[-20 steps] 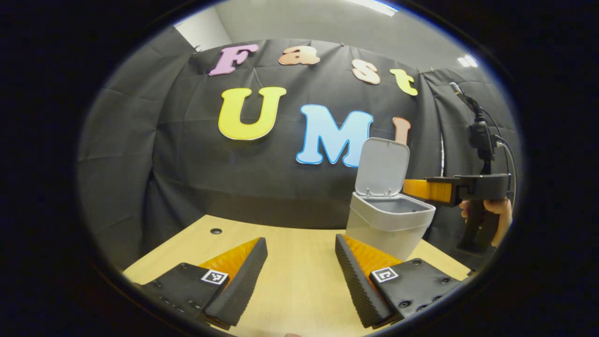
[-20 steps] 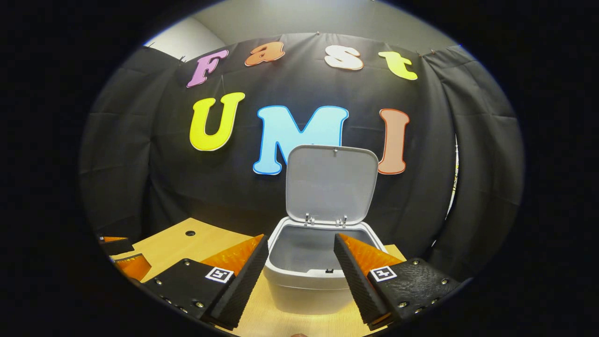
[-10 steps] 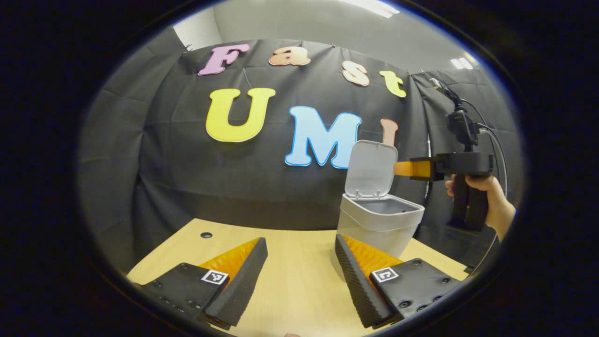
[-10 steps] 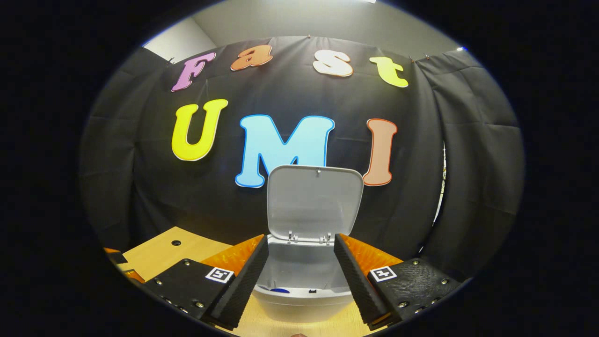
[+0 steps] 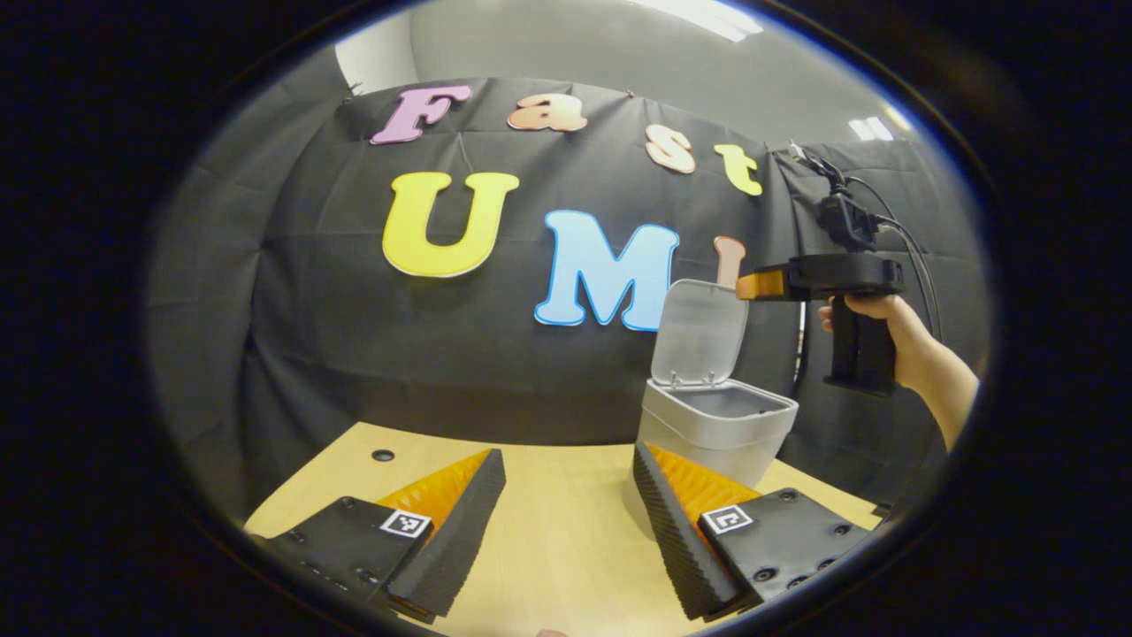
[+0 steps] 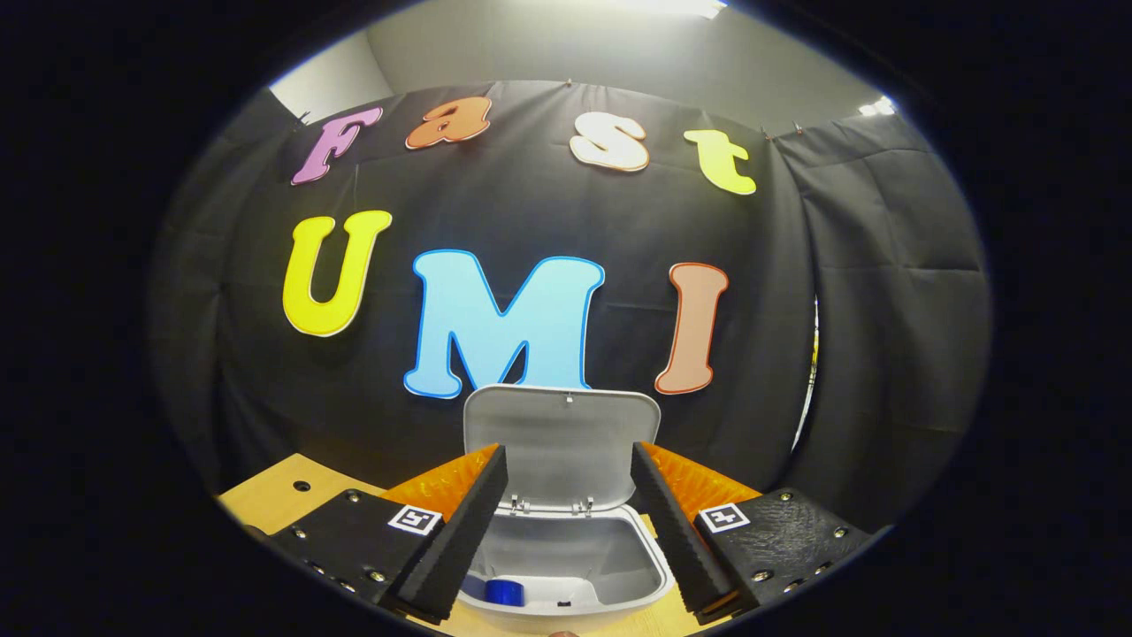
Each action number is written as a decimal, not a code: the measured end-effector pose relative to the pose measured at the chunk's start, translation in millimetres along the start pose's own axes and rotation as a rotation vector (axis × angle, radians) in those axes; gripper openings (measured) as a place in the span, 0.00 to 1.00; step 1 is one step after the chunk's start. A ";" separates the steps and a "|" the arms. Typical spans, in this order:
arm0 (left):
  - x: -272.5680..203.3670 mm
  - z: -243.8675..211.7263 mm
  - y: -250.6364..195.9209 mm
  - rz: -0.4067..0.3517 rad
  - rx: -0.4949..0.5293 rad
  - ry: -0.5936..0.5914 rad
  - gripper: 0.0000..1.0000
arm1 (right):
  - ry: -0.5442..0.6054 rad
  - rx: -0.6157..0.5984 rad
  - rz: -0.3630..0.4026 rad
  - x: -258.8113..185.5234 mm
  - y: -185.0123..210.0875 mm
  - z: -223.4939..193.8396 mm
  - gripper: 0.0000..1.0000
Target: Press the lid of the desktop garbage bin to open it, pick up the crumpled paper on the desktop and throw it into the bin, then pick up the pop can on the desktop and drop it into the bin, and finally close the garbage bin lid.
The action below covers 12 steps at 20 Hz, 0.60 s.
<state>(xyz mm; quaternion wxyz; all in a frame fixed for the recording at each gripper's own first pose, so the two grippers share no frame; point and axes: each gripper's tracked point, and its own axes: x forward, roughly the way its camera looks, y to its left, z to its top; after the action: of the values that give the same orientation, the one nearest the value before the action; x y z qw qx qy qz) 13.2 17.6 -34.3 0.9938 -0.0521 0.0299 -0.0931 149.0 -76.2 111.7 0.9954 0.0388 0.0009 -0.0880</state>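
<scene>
Grey plastic bin [image 5: 715,425] stands on the wooden desktop [image 5: 548,531] near its right back corner, lid [image 6: 561,442] upright on its hinge against the black cloth wall. Inside, at the bottom, a blue object [image 6: 504,591] shows in the right gripper view, probably the pop can; the paper cannot be made out. Judgement: both drops look done, and the step in hand is closing the lid. Right gripper [image 6: 566,522] hangs above the bin's front with fingers spread and nothing between them; in the left gripper view it sits level with the lid's top edge, held by a hand [image 5: 884,323]. Left gripper [image 5: 566,522] hovers low over bare desktop, fingers spread, holding nothing. To close well: bring the right gripper's tips over the top edge of the lid from behind, tip it forward, follow it down, then press near the front latch until it seats. Risk: pushing sideways could slide the light bin.
</scene>
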 end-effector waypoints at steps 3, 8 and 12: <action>-0.6 4.2 8.3 0.045 -0.039 -0.017 0.95 | -0.007 0.030 0.001 12.1 -3.0 12.3 0.90; 2.8 2.6 18.9 0.095 -0.054 -0.030 0.95 | 0.004 0.032 -0.035 33.6 -11.5 16.3 0.90; 8.1 0.0 25.6 0.110 -0.053 -0.028 0.95 | -0.001 0.038 -0.028 53.7 -6.2 25.3 0.90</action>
<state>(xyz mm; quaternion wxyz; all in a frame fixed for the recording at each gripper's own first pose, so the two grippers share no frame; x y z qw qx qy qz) 25.8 41.1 -37.5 0.9960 -0.0782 0.0212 -0.0366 200.7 -93.6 136.0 0.9931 0.0574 -0.0008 -0.1019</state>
